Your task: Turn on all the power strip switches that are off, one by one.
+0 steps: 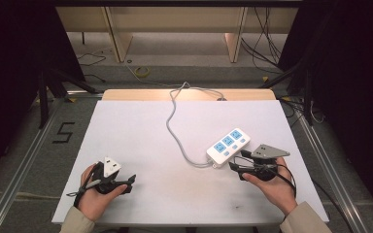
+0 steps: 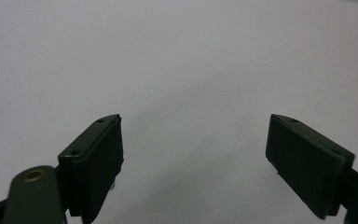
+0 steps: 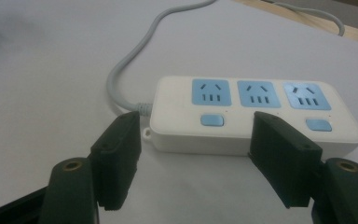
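Observation:
A white power strip (image 1: 228, 145) with three blue sockets and blue buttons lies on the right half of the white table (image 1: 141, 141); its grey cable (image 1: 173, 127) runs off over the far edge. My right gripper (image 1: 237, 160) sits just in front of the strip's near end, jaws open, nothing between them. In the right gripper view the power strip (image 3: 256, 116) lies right beyond the open right gripper (image 3: 200, 156). My left gripper (image 1: 130, 183) rests low at the front left, open and holding nothing. In the left gripper view the left gripper (image 2: 193, 158) faces bare table.
A wooden strip (image 1: 189, 94) borders the table's far edge. Cables (image 1: 267, 43) and a wooden frame (image 1: 119, 34) stand on the floor beyond. A "5" (image 1: 63, 132) is marked on the floor at the left. Metal rails (image 1: 24, 160) run along both sides.

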Action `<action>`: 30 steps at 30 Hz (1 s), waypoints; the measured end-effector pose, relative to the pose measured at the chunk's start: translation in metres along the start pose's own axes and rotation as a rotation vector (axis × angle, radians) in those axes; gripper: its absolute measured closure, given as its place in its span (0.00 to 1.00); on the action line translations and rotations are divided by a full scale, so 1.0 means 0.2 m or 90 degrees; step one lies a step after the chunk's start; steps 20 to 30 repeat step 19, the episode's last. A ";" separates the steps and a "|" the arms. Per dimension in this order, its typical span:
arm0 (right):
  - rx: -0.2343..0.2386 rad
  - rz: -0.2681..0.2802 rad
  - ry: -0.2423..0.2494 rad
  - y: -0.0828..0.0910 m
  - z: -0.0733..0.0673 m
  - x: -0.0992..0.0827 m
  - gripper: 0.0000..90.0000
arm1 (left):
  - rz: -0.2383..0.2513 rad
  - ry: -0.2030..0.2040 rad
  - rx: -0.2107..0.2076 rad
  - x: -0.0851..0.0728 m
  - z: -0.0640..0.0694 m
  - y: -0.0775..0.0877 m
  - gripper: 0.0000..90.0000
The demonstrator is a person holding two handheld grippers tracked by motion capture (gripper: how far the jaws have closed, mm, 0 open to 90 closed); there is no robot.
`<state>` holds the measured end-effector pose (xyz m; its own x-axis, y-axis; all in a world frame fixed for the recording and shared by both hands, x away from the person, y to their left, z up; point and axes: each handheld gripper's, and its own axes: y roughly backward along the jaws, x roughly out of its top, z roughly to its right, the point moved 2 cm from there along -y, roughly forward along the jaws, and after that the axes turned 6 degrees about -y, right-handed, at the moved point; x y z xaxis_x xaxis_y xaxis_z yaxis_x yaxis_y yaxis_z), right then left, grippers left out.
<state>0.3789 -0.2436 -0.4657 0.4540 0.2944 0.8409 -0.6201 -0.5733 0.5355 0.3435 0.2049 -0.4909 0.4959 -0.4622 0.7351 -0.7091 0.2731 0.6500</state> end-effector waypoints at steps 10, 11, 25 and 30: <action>-0.005 0.003 -0.004 0.01 0.01 -0.04 0.38 | -0.001 0.000 0.000 0.00 0.00 0.00 0.21; -0.007 0.003 -0.004 0.01 0.00 -0.04 0.38 | -0.002 -0.002 0.000 0.00 0.00 0.00 0.21; -0.005 0.008 -0.006 0.02 0.00 -0.04 0.37 | -0.001 -0.001 0.001 0.00 0.00 -0.01 0.21; -0.005 0.008 -0.006 0.02 0.00 -0.04 0.37 | -0.001 -0.001 0.001 0.00 0.00 -0.01 0.21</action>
